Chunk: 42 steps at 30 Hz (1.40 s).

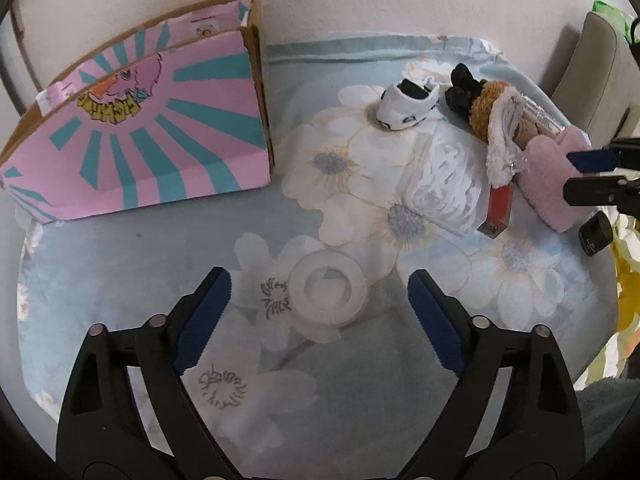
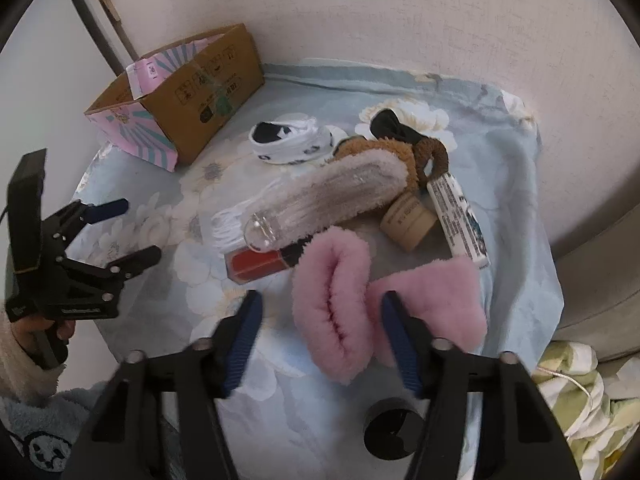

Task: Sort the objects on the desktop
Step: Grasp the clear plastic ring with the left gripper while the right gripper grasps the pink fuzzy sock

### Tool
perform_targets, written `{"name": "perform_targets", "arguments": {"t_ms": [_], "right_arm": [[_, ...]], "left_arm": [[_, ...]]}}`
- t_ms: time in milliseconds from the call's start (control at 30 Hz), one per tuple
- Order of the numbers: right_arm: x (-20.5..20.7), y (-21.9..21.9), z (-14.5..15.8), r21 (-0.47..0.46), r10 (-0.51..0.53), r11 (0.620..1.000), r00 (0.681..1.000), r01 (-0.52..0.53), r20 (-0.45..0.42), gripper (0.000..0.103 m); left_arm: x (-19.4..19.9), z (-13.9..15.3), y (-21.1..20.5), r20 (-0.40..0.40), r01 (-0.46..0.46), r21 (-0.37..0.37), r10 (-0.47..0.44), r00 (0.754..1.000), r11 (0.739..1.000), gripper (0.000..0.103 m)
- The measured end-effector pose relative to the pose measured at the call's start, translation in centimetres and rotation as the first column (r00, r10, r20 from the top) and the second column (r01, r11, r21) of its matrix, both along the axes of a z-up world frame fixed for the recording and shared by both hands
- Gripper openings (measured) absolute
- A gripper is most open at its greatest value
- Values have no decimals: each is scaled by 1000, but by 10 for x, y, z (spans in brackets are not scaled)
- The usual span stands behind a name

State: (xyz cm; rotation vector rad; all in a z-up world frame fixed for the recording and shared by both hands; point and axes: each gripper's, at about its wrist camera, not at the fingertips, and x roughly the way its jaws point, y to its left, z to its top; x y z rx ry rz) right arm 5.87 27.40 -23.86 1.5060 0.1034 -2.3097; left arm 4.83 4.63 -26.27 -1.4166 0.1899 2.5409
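The left claw hangs spread wide over a white tape roll lying flat on the flowered cloth. A pink-and-teal box stands far left; socks and a pink fluffy item cluster far right.

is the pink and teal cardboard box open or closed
Open: the right wrist view shows the pink and teal cardboard box with its top flaps up; its contents are hidden.

A floral cloth covers the table beside a wall and perhaps a chair.
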Motion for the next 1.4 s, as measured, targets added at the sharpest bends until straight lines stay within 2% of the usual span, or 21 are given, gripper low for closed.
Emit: {"name": "perform_targets", "arguments": {"t_ms": [100,233,367,467,500,600,733,900,1233,1400], "right_arm": [[1,-7,1,22,37,999,999,-36,-2,50],[-5,-4,-9,16,28,999,999,-28,28,50],[-6,-4,-13,12,39,999,998,-40,39,42],[-7,-6,-17,41,43,998,998,-45,46,31],[-8,-5,-17,41,36,998,998,-38,48,28],[-9,0,-14,20,21,1000,999,-22,48,25],[-5,3,-6,-8,21,1000,999,-20,39,25],[-2,0,2,-21,22,1000,999,-22,27,25],[1,-5,5,-37,22,999,1000,-21,22,25],[1,-8,13,-28,34,999,999,-34,18,25]], "left_arm": [[0,-2,0,-9,2,9,-2,1000,1000,87],[-2,-6,2,-11,0,4,0,1000,1000,85],[-4,-11,2,-11,-2,28,2,1000,1000,78],[-1,-7,3,-20,8,26,-8,1000,1000,66],[1,-6,4,-23,13,28,-13,1000,1000,58],[2,-3,7,-21,30,32,-30,999,999,41],[7,1,10,-27,40,25,-40,999,999,40],[9,6,9,-38,36,51,-34,999,998,40],[17,10,3,-40,45,53,-43,998,998,40],[19,25,1,-40,40,56,-37,998,998,40]]}}
